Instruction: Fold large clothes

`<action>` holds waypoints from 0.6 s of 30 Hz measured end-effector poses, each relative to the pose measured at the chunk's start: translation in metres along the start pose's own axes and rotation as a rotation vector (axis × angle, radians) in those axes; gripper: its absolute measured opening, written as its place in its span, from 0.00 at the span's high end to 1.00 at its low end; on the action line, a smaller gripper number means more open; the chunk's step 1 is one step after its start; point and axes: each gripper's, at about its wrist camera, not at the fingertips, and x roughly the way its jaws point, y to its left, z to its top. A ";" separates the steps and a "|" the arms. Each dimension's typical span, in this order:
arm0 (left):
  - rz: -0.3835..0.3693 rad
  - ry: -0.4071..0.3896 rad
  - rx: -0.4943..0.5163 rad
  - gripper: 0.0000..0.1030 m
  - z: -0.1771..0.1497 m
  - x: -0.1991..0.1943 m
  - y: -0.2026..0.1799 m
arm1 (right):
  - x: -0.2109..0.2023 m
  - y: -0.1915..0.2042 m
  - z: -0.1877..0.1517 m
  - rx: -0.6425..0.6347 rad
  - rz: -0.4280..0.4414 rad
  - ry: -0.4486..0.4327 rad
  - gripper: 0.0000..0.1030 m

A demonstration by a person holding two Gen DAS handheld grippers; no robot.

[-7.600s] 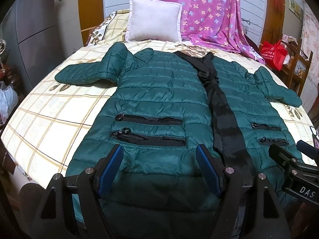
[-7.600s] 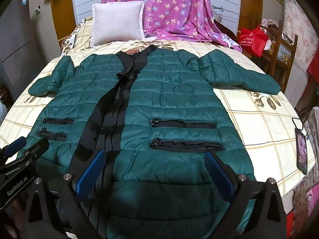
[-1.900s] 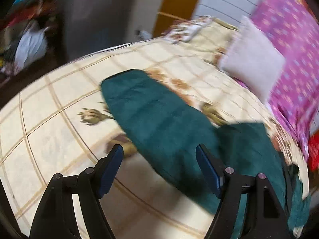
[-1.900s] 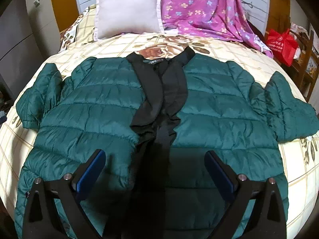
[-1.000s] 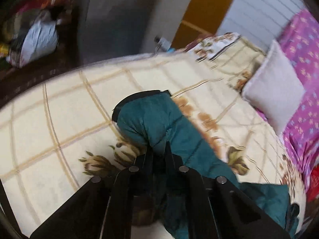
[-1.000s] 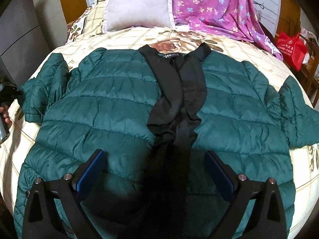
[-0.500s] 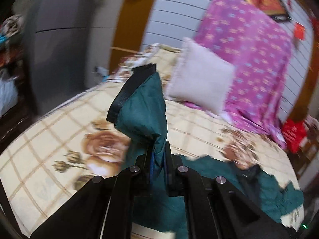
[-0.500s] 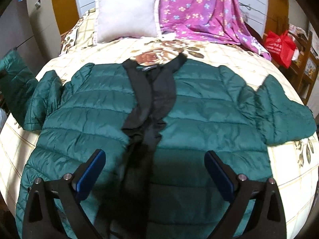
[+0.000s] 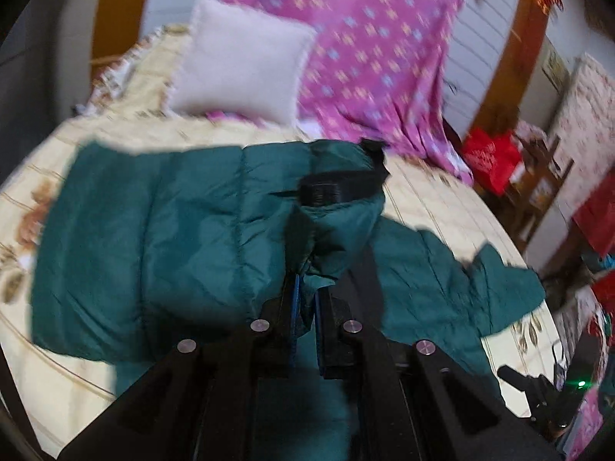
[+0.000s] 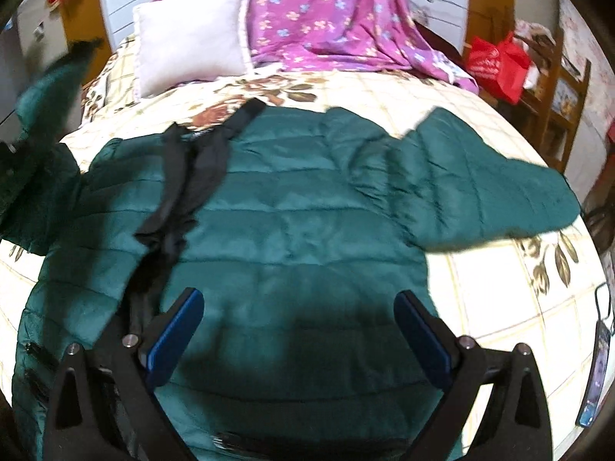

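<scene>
A dark green quilted jacket [image 10: 307,230] with a black front strip [image 10: 180,192] lies face up on the bed. My left gripper [image 9: 305,292] is shut on the jacket's left sleeve [image 9: 173,238] near its black cuff [image 9: 338,188], holding it lifted over the jacket's body. In the right wrist view that raised sleeve [image 10: 50,92] shows at the far left. My right gripper [image 10: 298,330] hangs open above the jacket's lower half, nothing between its blue pads [image 10: 173,334]. The other sleeve [image 10: 492,192] lies spread out to the right.
The bed has a cream checked floral sheet [image 10: 499,288]. A white pillow [image 10: 192,34] and a purple flowered blanket [image 10: 326,11] sit at the head. A red bag [image 10: 499,61] and wooden shelf stand right of the bed. A phone [image 10: 599,376] lies at the bed's right edge.
My left gripper closed on the left sleeve and has carried it up and rightward over the jacket. The right gripper drifted slightly, still open above the jacket.
</scene>
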 end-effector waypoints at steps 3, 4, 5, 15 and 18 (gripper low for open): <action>-0.041 0.033 -0.006 1.00 -0.019 0.024 -0.017 | 0.003 -0.008 -0.005 -0.007 -0.012 0.013 0.02; -0.087 0.050 -0.028 1.00 -0.025 0.032 -0.018 | 0.004 -0.011 -0.007 -0.004 -0.010 0.020 0.02; -0.139 0.076 -0.055 1.00 -0.030 0.039 -0.018 | 0.004 -0.013 -0.008 -0.001 -0.002 0.027 0.02; -0.312 0.067 -0.013 0.79 -0.027 0.022 -0.027 | 0.004 -0.031 -0.011 0.073 0.064 0.027 0.02; -0.310 -0.003 -0.013 0.70 -0.008 -0.009 -0.014 | 0.005 -0.034 -0.009 0.082 0.064 0.036 0.02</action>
